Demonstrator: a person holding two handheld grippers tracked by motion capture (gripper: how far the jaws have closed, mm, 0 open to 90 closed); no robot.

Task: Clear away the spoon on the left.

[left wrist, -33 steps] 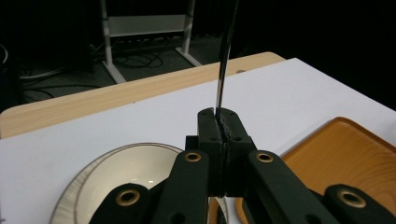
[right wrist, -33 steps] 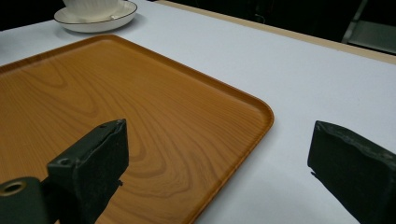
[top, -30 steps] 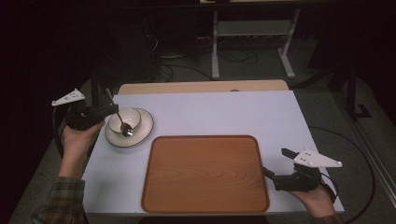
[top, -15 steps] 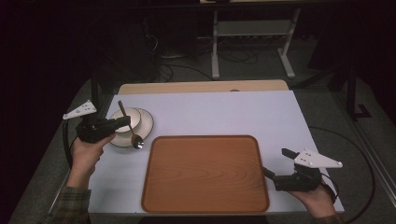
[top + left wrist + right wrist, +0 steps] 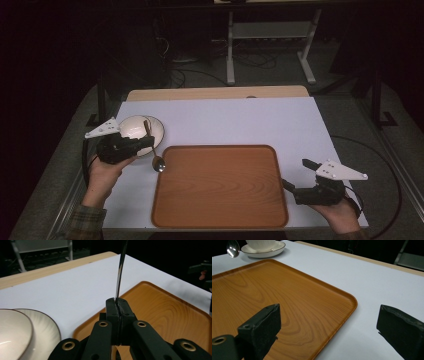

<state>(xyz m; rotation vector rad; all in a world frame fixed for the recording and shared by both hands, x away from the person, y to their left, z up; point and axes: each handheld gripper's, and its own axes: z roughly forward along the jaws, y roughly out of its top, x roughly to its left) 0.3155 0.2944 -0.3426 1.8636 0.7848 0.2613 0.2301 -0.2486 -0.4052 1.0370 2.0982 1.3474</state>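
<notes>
Now: white-topped table (image 5: 225, 120); rectangular wooden tray (image 5: 220, 187); white ceramic cup on saucer (image 5: 137, 131). Left gripper (image 5: 117, 305) clamped on thin metal spoon (image 5: 154, 152), bowl hanging at tray's left rim. Lower gently, release flat inside tray. Right gripper (image 5: 328, 322) idle, jaws wide, beside tray's right edge.

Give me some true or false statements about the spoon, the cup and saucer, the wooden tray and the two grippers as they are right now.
1. The left gripper is shut on the metal spoon. True.
2. The spoon's bowl rests inside the white cup. False: it hangs by the near left corner of the brown wooden tray.
3. The right gripper has its jaws open and holds nothing. True.
4. The cup stands on the tray. False: it stands on a white saucer left of the tray.
5. The tray carries no objects. True.
</notes>
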